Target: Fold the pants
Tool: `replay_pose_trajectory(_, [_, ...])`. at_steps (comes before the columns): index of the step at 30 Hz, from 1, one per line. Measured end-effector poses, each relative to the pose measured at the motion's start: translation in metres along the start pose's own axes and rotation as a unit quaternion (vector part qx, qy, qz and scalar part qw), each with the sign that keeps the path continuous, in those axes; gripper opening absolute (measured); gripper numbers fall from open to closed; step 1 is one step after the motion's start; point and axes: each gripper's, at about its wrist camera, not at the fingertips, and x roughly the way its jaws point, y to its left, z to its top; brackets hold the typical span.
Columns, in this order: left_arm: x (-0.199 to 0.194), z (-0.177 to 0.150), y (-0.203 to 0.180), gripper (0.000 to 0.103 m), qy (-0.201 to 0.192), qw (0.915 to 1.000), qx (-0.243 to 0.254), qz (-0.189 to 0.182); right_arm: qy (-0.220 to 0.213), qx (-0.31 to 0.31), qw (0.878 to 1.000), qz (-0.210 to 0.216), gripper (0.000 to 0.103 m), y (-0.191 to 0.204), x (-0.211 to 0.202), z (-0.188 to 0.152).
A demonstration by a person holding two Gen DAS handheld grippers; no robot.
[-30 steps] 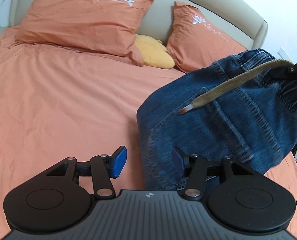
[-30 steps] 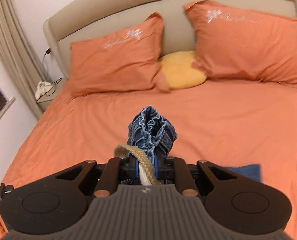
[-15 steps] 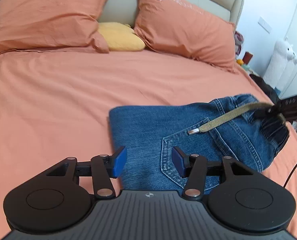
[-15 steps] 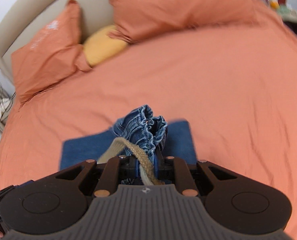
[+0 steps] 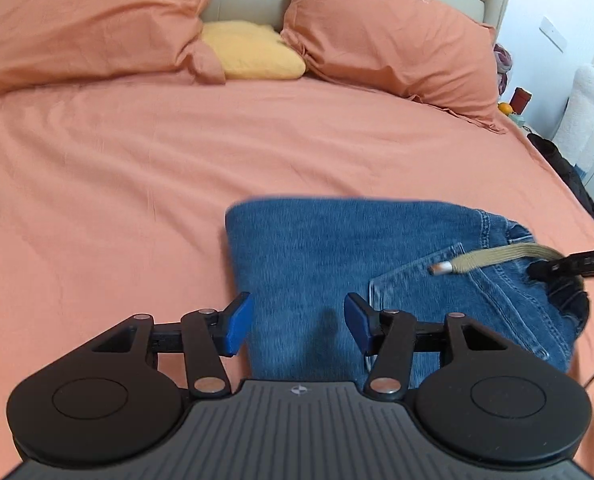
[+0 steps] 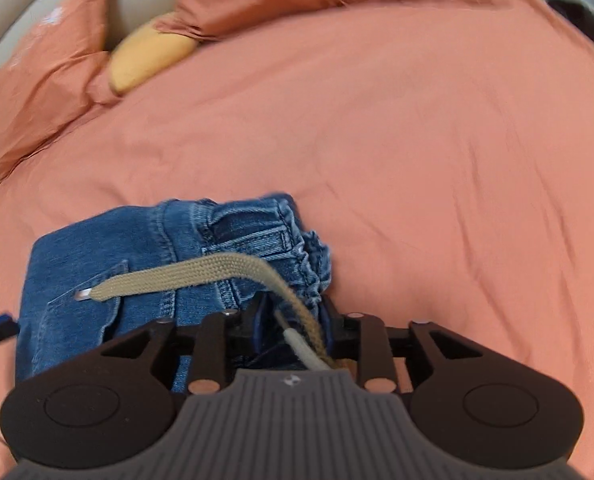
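Observation:
Folded blue jeans (image 5: 337, 248) lie flat on the orange bed sheet (image 5: 97, 160), back pocket up. A tan drawstring (image 5: 497, 258) trails across them from the waistband. My left gripper (image 5: 299, 322) hovers open over the jeans' near left edge, with nothing pinched. In the right wrist view the gathered waistband (image 6: 289, 232) and drawstring (image 6: 177, 280) run between the jaws of my right gripper (image 6: 293, 320). Those jaws are opening and the cloth sits loose between them. The right gripper's tip (image 5: 569, 264) also shows at the waistband in the left wrist view.
Two orange pillows (image 5: 89, 20) (image 5: 385, 28) and a yellow cushion (image 5: 253, 52) rest against the beige headboard. Past the bed's right edge lie dark clothes (image 5: 569, 176), with a white plush toy (image 5: 589, 108) behind. Bare sheet spreads left of and beyond the jeans.
The jeans came down from hanging in the air to lying flat on the bed. My right gripper sank with the waistband and its jaws spread apart. The left gripper dropped closer to the jeans.

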Motion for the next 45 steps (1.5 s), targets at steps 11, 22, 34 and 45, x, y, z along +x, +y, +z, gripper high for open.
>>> replay_pose_trajectory(11, [0.045, 0.028, 0.021, 0.046, 0.014, 0.9973, -0.071, 0.012, -0.057, -0.061, 0.997, 0.004, 0.016, 0.047, -0.004, 0.031])
replay_pose_trajectory(22, [0.036, -0.003, 0.005, 0.048, 0.016, 0.9934, -0.037, 0.107, -0.036, -0.069, 0.996, -0.042, 0.016, 0.061, 0.015, 0.025])
replay_pose_trajectory(34, [-0.059, -0.063, -0.04, 0.052, 0.011, 0.9997, -0.004, 0.022, -0.105, -0.067, 0.992, 0.005, 0.018, 0.053, -0.072, -0.082])
replay_pose_trajectory(45, [-0.062, -0.093, -0.03, 0.056, 0.063, 0.9954, -0.027, 0.067, -0.094, -0.04, 0.994, -0.039, 0.017, 0.059, -0.047, -0.11])
